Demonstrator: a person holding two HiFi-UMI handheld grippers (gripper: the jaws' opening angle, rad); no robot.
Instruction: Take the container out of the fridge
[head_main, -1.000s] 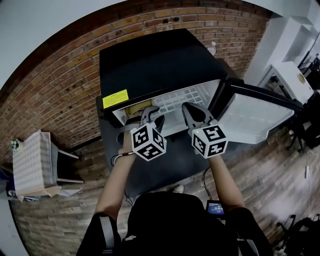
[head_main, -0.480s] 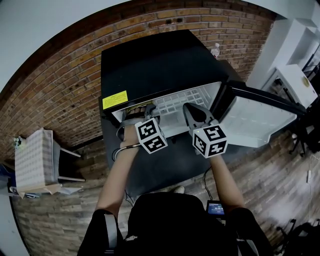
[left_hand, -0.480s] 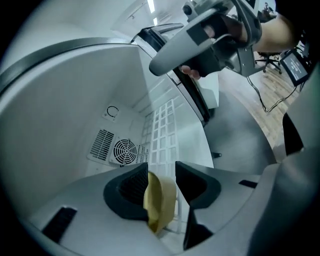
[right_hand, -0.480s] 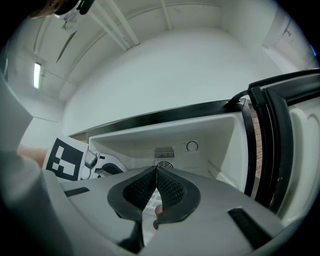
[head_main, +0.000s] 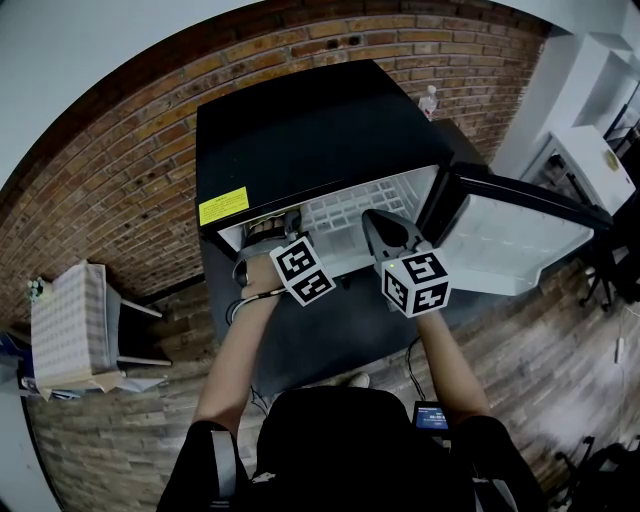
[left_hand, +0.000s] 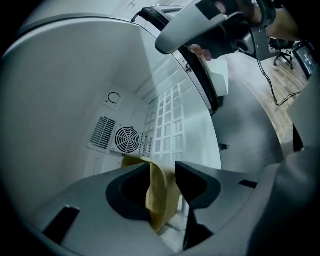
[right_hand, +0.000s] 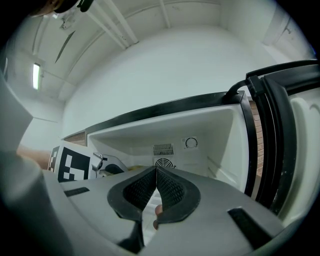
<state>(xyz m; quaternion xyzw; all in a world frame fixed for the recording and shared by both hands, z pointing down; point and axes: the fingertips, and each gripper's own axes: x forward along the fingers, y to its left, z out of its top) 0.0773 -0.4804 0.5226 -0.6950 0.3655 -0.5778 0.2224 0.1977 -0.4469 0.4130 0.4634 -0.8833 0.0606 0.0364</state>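
Note:
A yellow container sits at the left of the white inside of the black mini fridge. My left gripper reaches into the fridge, angled down. Its jaws have just been opening and stand wide, with the container's rim upright between them and a gap on the left side. In the head view the left gripper is at the fridge's left opening, and the container is mostly hidden behind it. My right gripper hovers level at the fridge mouth, shut and empty.
The fridge door hangs open to the right. A white wire shelf and a fan grille line the inside. A brick wall is behind; a cloth-covered stand is at the left, a white cabinet at the right.
My left gripper has gone deeper into the fridge and lower, and its jaws have widened. The right gripper has stayed in place.

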